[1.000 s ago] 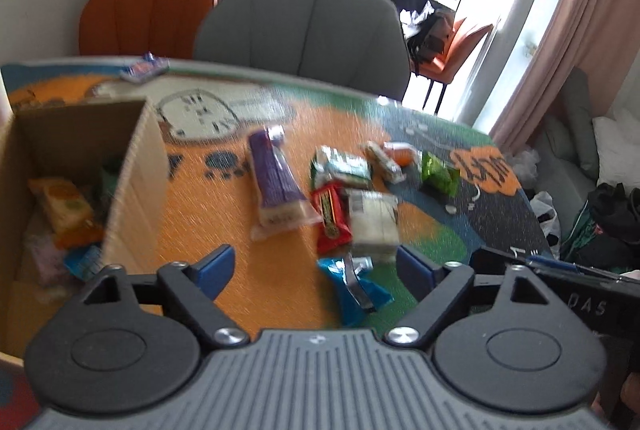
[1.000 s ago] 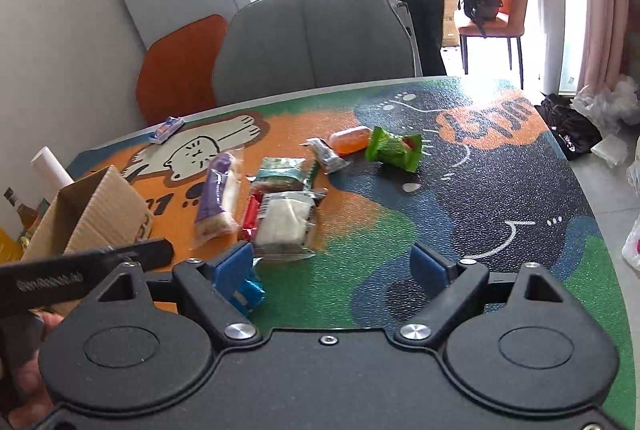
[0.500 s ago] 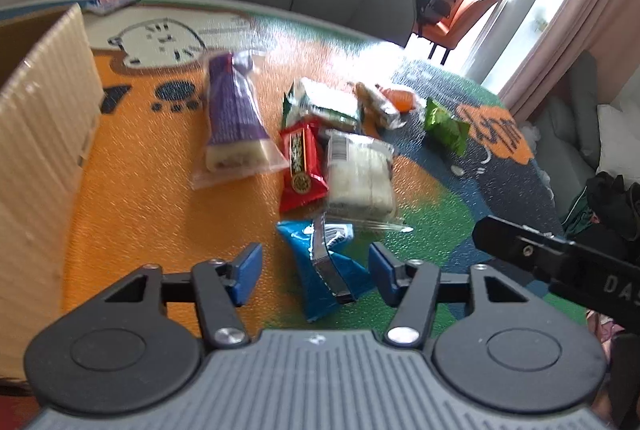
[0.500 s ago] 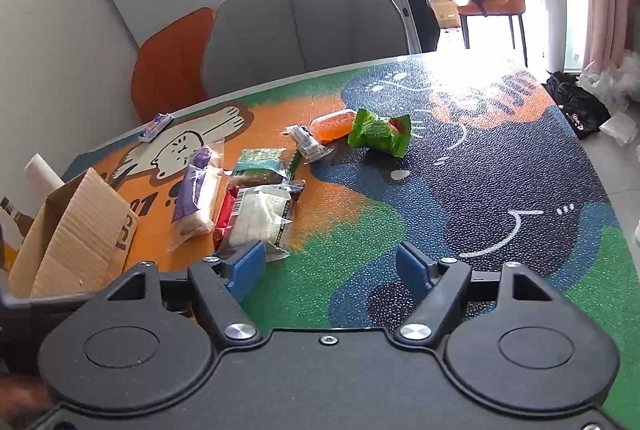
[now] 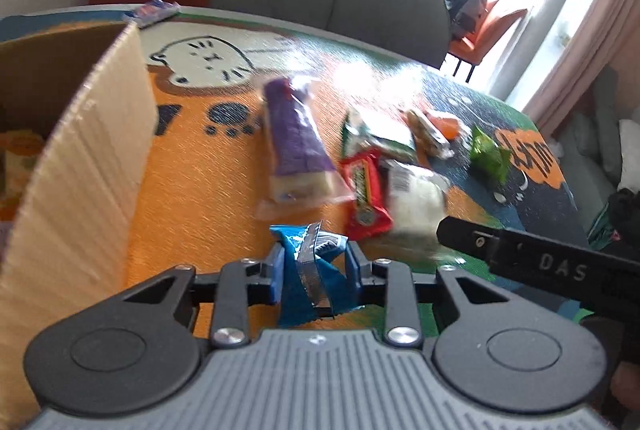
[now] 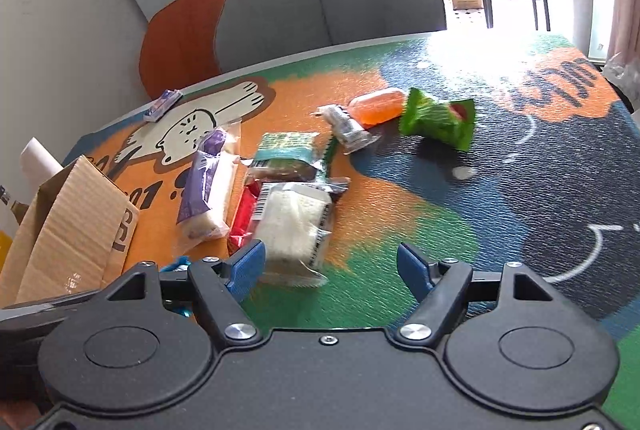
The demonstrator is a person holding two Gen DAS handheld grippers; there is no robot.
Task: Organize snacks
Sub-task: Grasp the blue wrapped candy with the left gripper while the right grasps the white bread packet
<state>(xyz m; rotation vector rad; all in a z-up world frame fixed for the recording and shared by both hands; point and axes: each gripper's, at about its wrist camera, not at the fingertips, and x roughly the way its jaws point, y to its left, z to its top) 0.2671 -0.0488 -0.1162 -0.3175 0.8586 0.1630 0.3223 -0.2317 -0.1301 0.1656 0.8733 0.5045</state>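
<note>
Now we pinch the blue packet (image 5: 310, 272) in our left gripper (image 5: 314, 270), beside the box (image 5: 80, 165); our right gripper (image 6: 330, 266) gapes wide near the white packet (image 6: 294, 226).

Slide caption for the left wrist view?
Left gripper shut on blue snack packet, cardboard box alongside, other snacks ahead.

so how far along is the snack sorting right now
Done: a few packets already lie inside the cardboard box. In hand: the left gripper is shut on the blue snack packet. The right gripper is open and holds nothing. Left: the purple pack, red bar, white pack, teal packet, green bag and orange piece are on the table.
</note>
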